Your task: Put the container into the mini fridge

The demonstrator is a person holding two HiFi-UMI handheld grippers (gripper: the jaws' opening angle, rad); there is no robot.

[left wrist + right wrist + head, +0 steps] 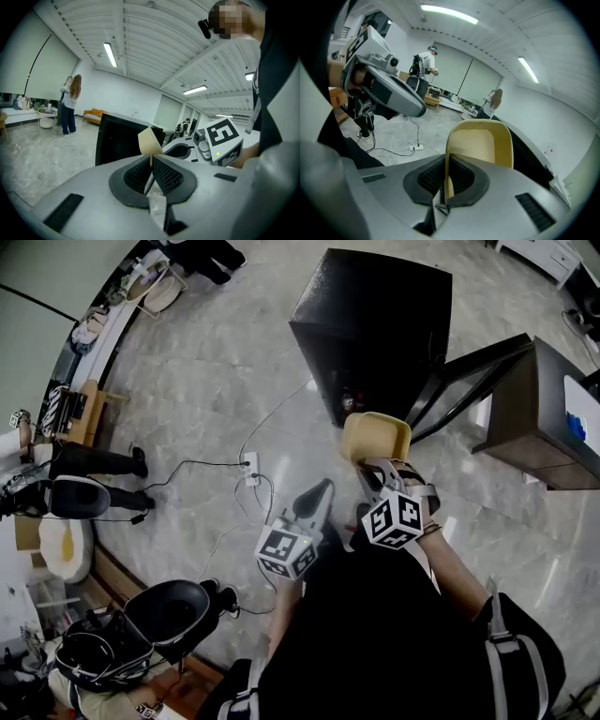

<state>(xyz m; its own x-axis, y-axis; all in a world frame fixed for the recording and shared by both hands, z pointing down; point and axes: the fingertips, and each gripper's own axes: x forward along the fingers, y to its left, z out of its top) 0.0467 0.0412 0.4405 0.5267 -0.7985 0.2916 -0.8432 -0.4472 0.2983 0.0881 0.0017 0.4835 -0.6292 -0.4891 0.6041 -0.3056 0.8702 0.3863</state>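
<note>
The container (375,435) is hanging in the air, just in front of the fridge (375,324) and level with its open front. The right gripper (373,465) is pinching it by one thin wall, with the jaws clamped tight on that yellow edge. In the right gripper view its hollow is facing us, showing only plain yellow inner walls. The left gripper (319,495) is hovering just beside the right one, below the container, with its jaws pressed together on nothing. The fridge is standing on the marble floor (216,381) with its door (469,371) swinging wide to the right. Its inside is showing too dark to tell what it is holding.
</note>
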